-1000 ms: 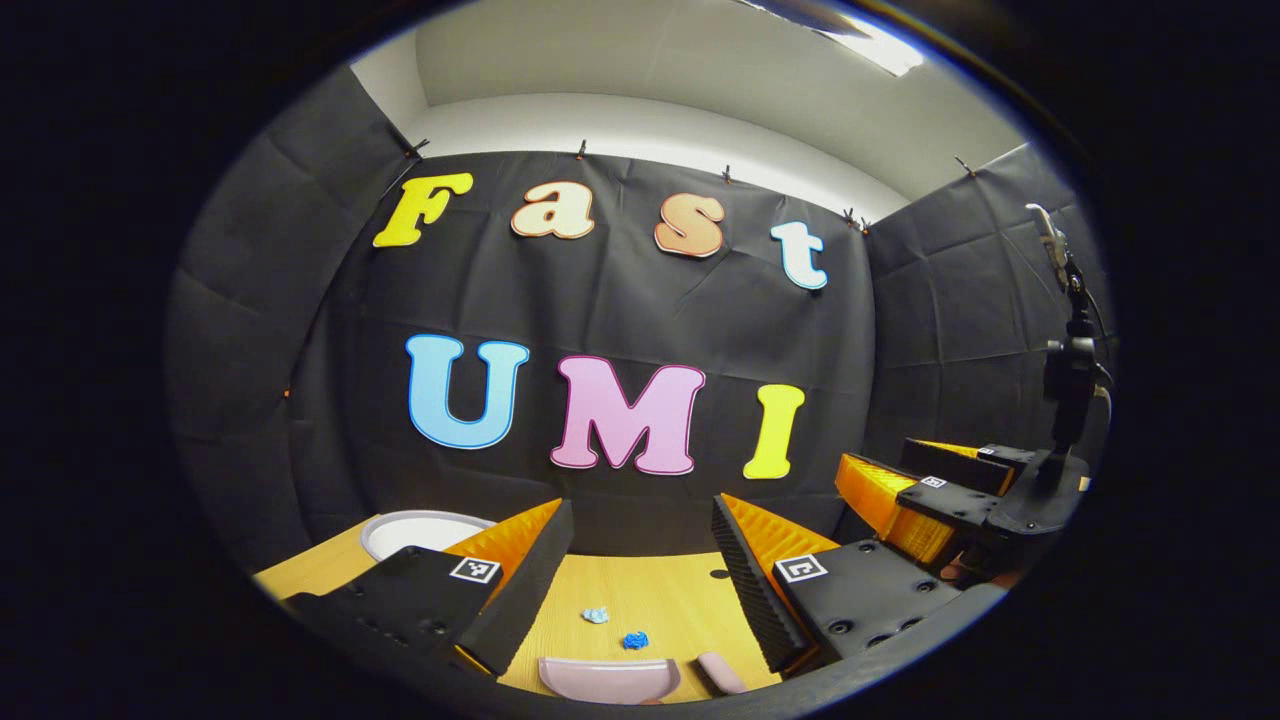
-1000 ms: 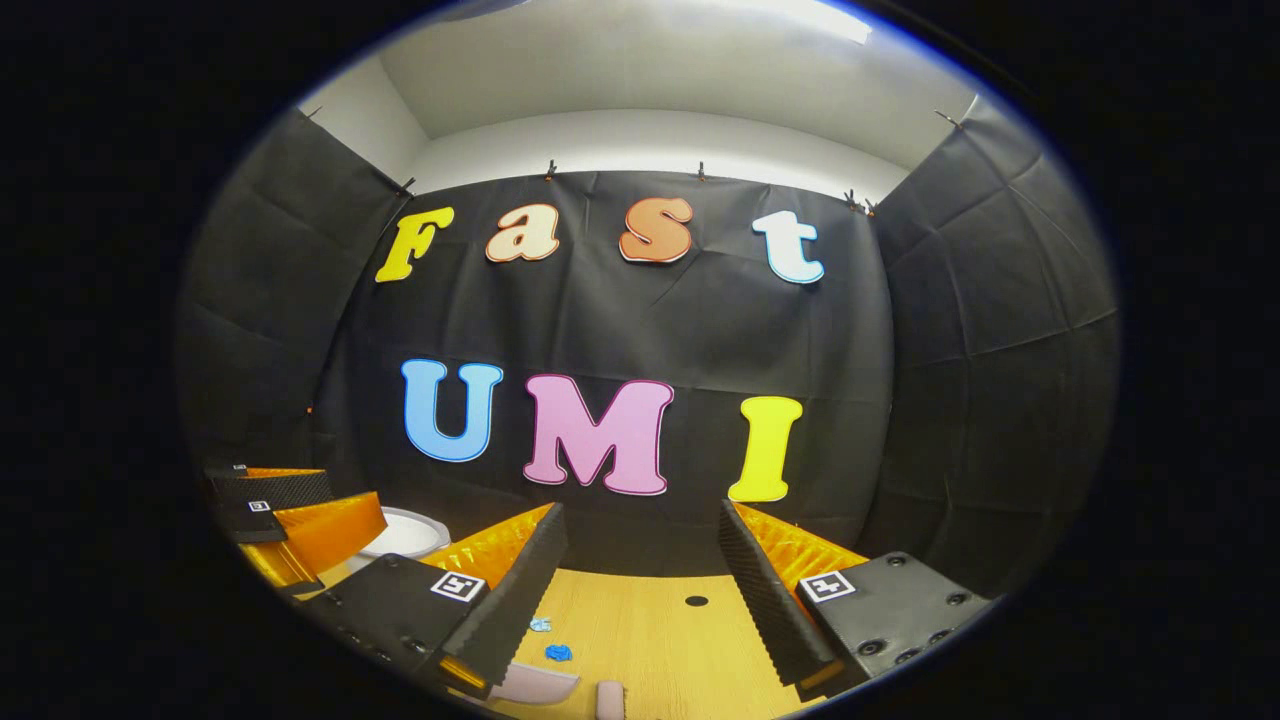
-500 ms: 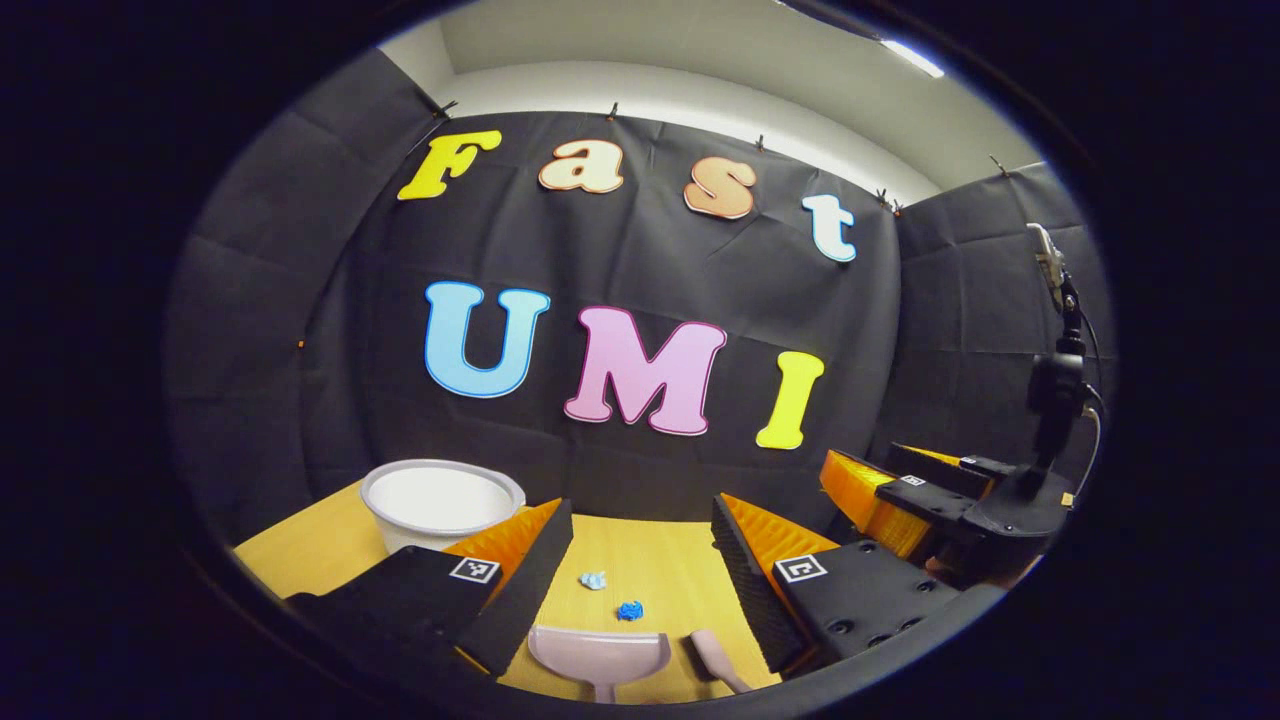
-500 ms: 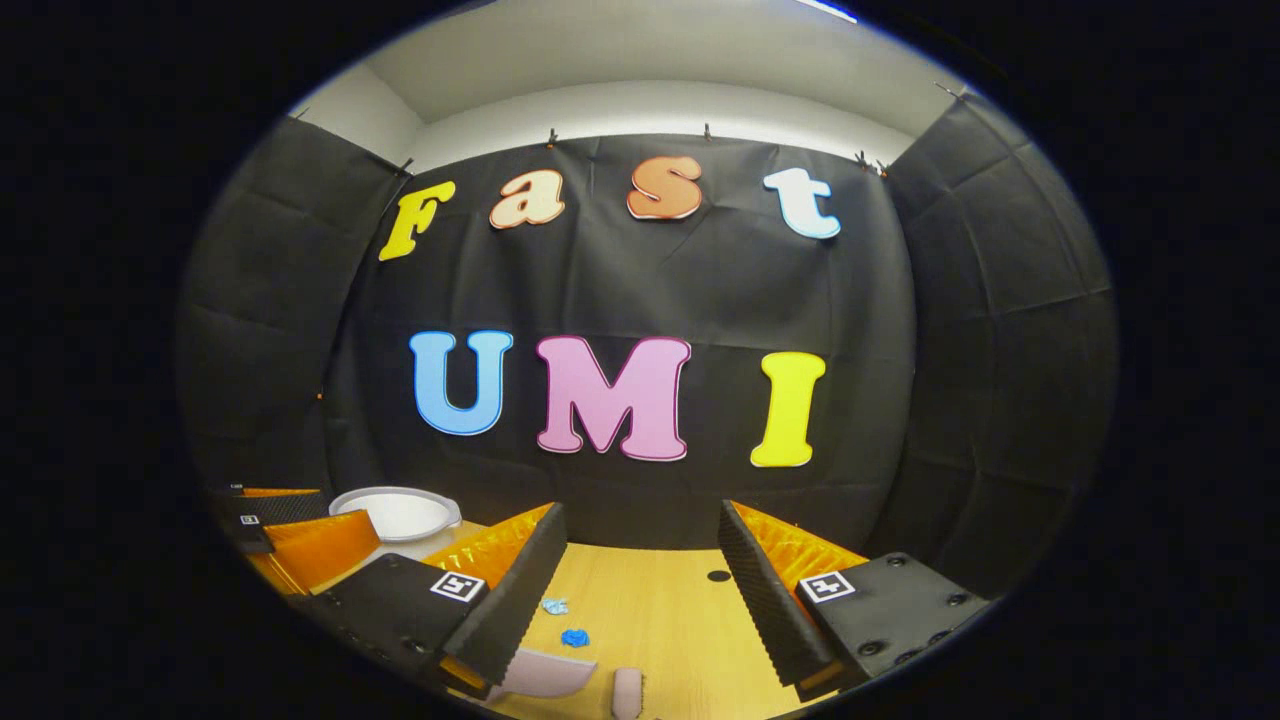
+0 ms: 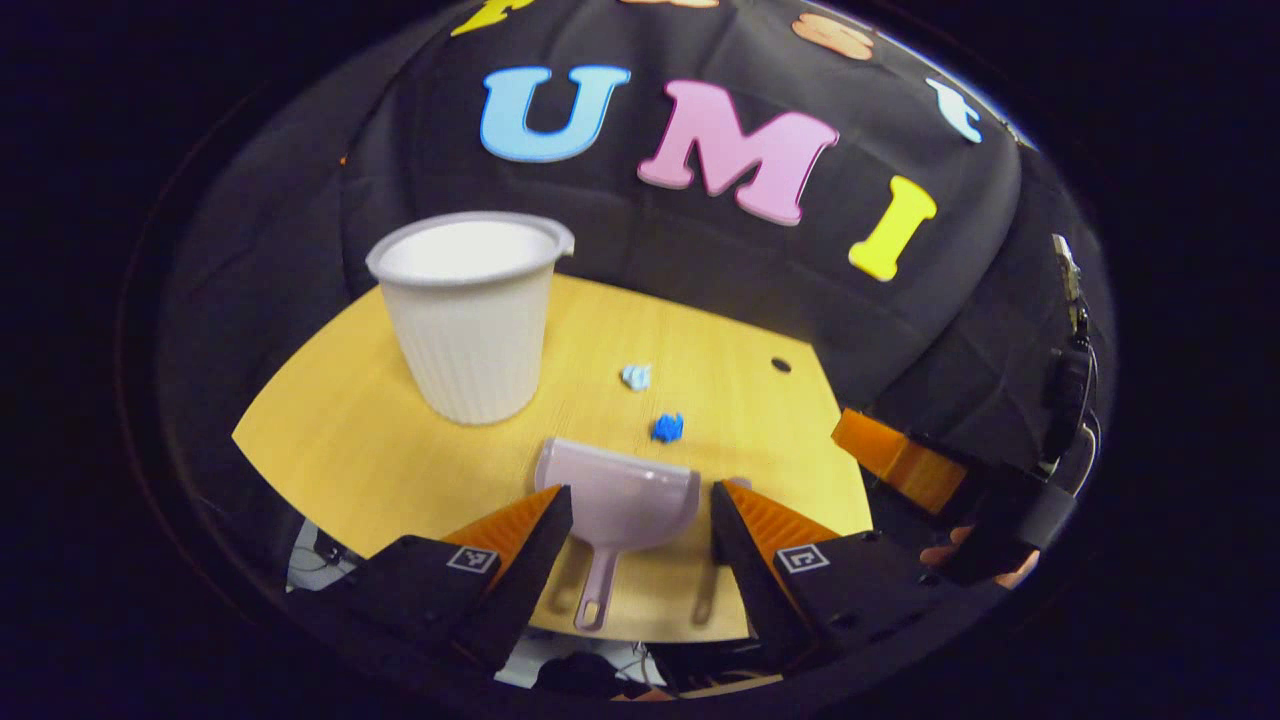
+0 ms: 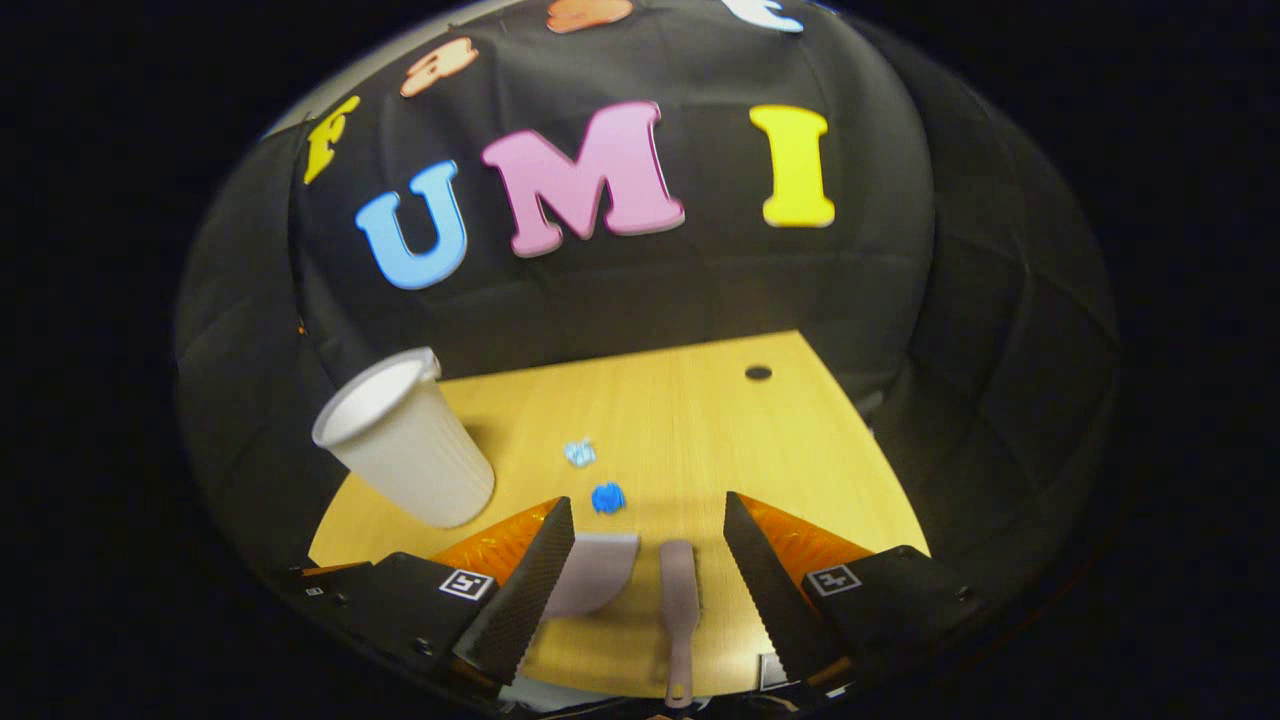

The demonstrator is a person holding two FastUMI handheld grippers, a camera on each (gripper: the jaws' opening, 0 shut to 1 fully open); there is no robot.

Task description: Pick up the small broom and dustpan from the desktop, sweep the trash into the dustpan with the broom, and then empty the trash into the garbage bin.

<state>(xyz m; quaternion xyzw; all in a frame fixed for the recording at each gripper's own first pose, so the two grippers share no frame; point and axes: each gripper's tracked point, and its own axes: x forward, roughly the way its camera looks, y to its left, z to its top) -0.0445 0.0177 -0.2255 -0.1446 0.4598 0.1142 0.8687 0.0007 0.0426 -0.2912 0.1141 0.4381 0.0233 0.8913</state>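
A pink dustpan (image 5: pixel 617 500) lies on the wooden desktop (image 5: pixel 350 440), its handle pointing at me. My left gripper (image 5: pixel 640 492) hovers open above it, one finger on each side of the pan. The pink broom (image 6: pixel 680 600) lies beside the dustpan (image 6: pixel 592 585), and my right gripper (image 6: pixel 648 503) hangs open over the broom. A light blue scrap (image 5: pixel 636 376) and a dark blue scrap (image 5: pixel 667 428) lie just beyond the pan. The white ribbed bin (image 5: pixel 470 310) stands upright at the left. The broom's handle (image 5: pixel 703 600) peeks out beside my right finger.
The right gripper's body (image 5: pixel 900 465) and the hand (image 5: pixel 985 565) holding it show at the right of the left gripper view. A small round hole (image 6: pixel 758 373) marks the table's far right. The desktop (image 6: pixel 800 450) ends at the black cloth wall.
Both views have tipped downward, from facing the wall to looking down on the table. The bin, dustpan, broom and scraps have come fully into view. Both grippers stay open.
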